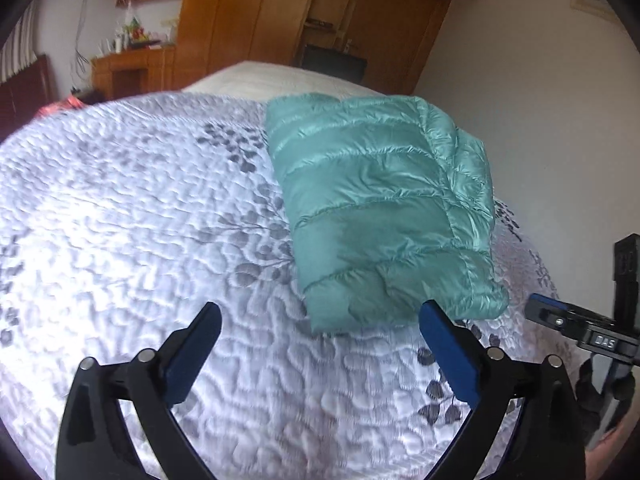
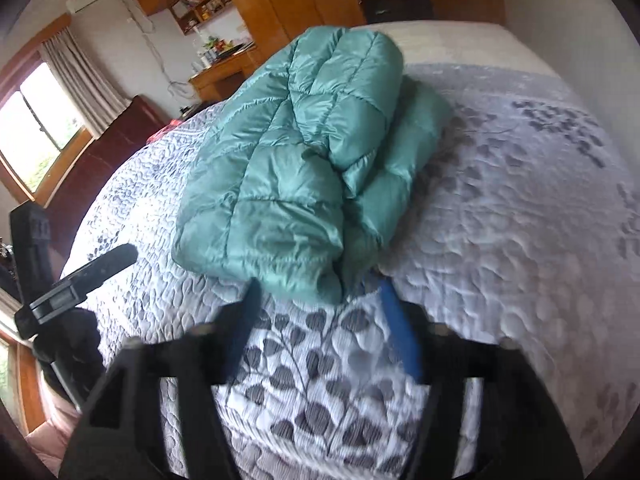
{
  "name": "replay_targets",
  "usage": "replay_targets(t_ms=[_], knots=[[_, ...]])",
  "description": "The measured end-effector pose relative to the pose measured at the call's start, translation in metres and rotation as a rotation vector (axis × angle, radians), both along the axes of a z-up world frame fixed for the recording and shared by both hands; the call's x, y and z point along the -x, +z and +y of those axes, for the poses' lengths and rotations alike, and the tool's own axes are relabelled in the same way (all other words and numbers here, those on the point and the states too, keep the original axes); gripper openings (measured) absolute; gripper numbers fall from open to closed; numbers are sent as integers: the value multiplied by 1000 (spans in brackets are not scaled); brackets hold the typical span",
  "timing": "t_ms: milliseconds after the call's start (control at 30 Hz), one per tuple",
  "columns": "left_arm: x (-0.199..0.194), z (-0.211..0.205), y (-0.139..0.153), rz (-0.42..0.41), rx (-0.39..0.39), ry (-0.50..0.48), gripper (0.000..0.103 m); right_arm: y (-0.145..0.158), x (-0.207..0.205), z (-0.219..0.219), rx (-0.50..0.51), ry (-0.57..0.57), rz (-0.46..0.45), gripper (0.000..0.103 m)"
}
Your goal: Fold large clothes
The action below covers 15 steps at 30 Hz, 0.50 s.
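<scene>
Teal jacket [image 1: 384, 204] lies folded on the bed's quilt [image 1: 132, 208], toward the far edge by the wall, w/ a second folded layer showing along its side in the right wrist view. Left gripper [image 1: 320, 320] has jaws wide apart, nothing between them, over bare quilt just short of the jacket's near edge. Right gripper [image 2: 320, 292] is blurred; jaws look apart and prob. clear of the fabric, tips just beside the jacket's near corner. Wardrobe [image 1: 256, 12] stands beyond the bed.
</scene>
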<state>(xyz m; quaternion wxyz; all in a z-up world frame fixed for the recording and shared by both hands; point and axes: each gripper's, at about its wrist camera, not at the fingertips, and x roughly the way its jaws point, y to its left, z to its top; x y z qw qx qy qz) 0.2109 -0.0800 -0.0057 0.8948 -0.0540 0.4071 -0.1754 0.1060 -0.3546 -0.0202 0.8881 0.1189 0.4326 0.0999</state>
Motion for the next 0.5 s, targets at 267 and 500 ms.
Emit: replay_targets(t_ms=[267,500], knots=[[50,6,26,-148,-77,68,99,25,45,11,93,-76,-92,96],[81,5,43,-177,-85,56,99,43,71,17,148,-122,-118,99]])
